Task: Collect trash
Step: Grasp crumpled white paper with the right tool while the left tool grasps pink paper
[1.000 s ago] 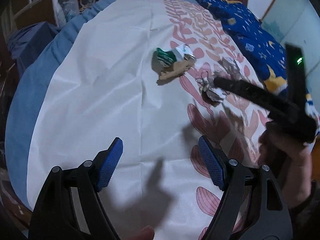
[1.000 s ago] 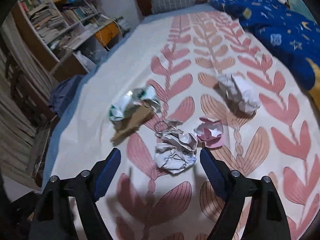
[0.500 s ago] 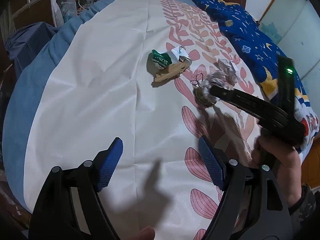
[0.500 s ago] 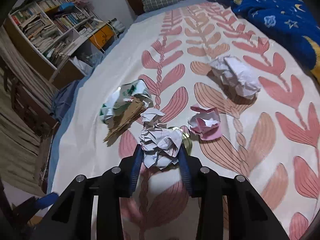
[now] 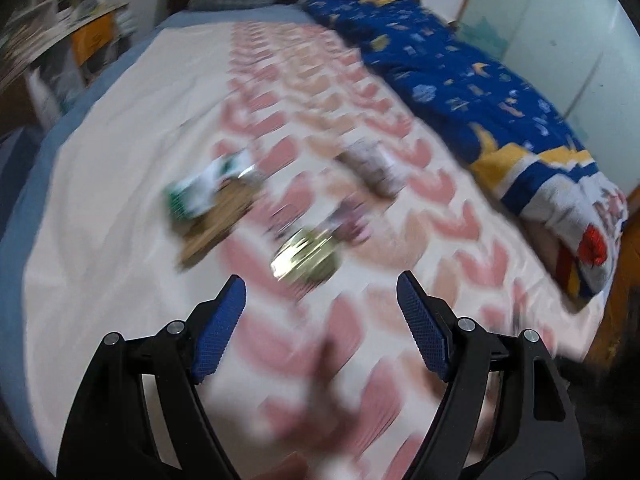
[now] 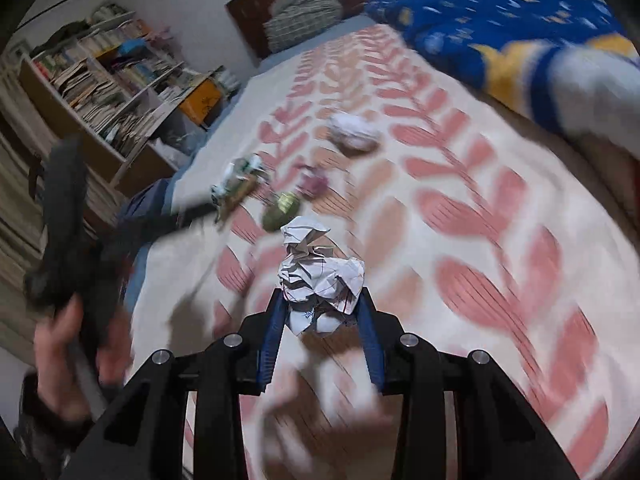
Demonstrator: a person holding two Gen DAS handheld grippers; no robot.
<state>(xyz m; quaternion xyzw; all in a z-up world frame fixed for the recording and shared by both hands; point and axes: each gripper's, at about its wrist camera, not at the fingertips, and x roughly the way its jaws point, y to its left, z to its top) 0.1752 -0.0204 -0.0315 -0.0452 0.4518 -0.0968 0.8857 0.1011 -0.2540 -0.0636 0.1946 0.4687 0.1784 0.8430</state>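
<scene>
Pinched between the blue fingers of the right gripper (image 6: 322,312) is a crumpled ball of white paper (image 6: 320,280); the fingers have just been closing and are now pressed on both its sides, with most of the ball standing out above the tips. The ball is held clear of the bed.

The left gripper (image 5: 320,320) is seen with its fingers spread wide and nothing between them. Just beyond its tips, on the bedsheet (image 5: 120,184), a round gold-coloured lid (image 5: 306,254) is seen, badly blurred. Further off to the left lies a green-and-white wrapper (image 5: 200,190) on a brown scrap of cardboard (image 5: 212,224); a small pink crumpled paper (image 5: 350,220) lies just right of the lid, and another crumpled white paper ball (image 5: 374,164) lies beyond it. In the right wrist view the left gripper is shown at the left edge, gripped by a hand (image 6: 76,364).

The bed is covered with a cream sheet printed with pink leaf rows. A blue quilt (image 5: 480,92) with yellow and white patches is heaped along its right side, and a checked pillow (image 6: 304,8) rests against the dark headboard (image 6: 256,4). A bookshelf (image 6: 104,92) crammed with books is seen left of the bed.
</scene>
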